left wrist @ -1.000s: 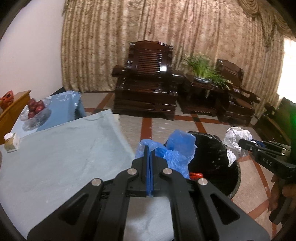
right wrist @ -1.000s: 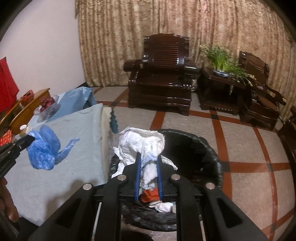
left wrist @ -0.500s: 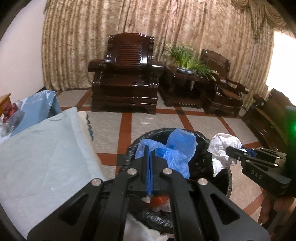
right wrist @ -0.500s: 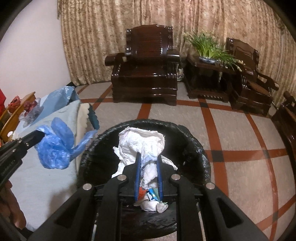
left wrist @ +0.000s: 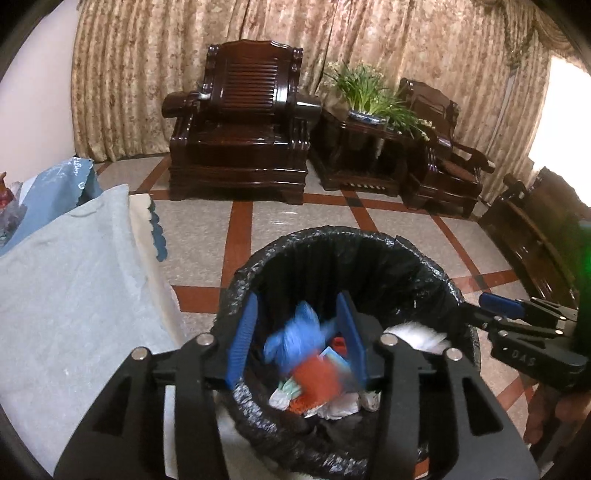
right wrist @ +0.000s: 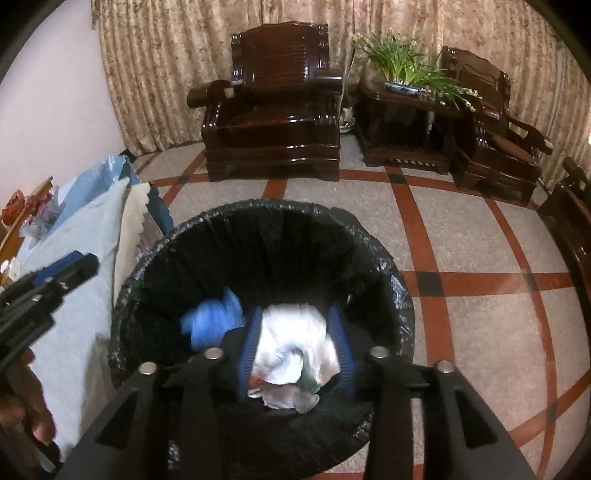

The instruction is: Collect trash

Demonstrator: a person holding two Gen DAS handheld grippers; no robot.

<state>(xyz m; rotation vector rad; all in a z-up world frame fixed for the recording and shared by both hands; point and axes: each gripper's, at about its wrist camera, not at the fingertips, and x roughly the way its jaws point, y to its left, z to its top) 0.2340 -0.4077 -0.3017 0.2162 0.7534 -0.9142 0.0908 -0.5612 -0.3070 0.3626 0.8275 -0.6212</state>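
Motion-blurred blue bag (left wrist: 299, 334) and white wad (right wrist: 295, 341); bin (left wrist: 332, 236) bottom behind fingers (left wrist: 242, 334)

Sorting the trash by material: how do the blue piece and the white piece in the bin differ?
The blue plastic bag is blue and blurred; the white crumpled paper is white and looks bulkier. The bag sits left of the paper, which shows between the right gripper's open jaws. Both are inside the black-lined trash bin, free of either gripper.

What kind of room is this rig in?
Most likely a home living room. A dark carved wooden armchair stands against floor-length beige patterned curtains, with a green potted plant on a dark wooden side table beside it. In the foreground, a black-lined trash bin stands on the tiled floor.
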